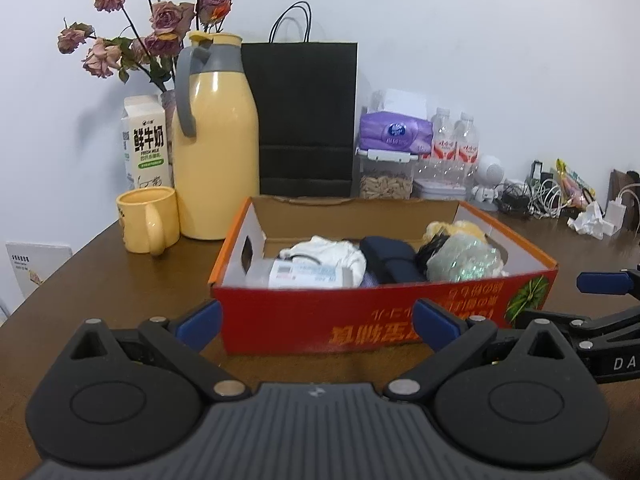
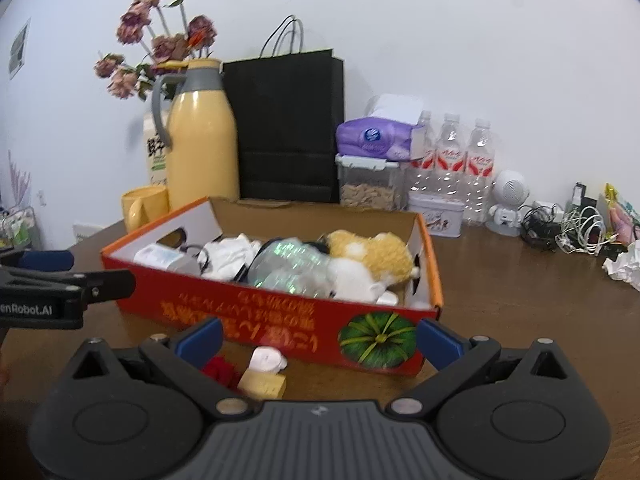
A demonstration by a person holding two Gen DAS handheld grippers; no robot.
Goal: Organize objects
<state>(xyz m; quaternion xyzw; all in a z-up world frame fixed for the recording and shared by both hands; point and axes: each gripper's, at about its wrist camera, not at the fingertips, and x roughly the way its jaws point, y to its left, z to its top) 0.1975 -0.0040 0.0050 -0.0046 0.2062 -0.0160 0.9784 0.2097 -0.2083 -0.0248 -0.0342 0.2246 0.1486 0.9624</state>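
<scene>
Hovering both grippers before the box [image 1: 384, 320], I judge most of the sorting done: the box already holds a white cloth [image 1: 332, 258], a dark case [image 1: 390, 262], a shiny bag [image 2: 292, 266] and a plush toy [image 2: 372, 256].

My left gripper [image 1: 316, 326] has its jaws spread wide and empty, the box wall just ahead of it. My right gripper [image 2: 318, 342] is likewise spread and empty.

Three small things lie on the table [image 2: 520, 312] just ahead of my right gripper, against the box's near wall: a white roll [image 2: 267, 360], a red piece [image 2: 219, 370] and a tan block [image 2: 264, 385]. Next, I think, I must lower onto one, close, and lift it over the wall.

The blur leaves what those three are unclear. The box walls hide what lies deeper inside.
</scene>
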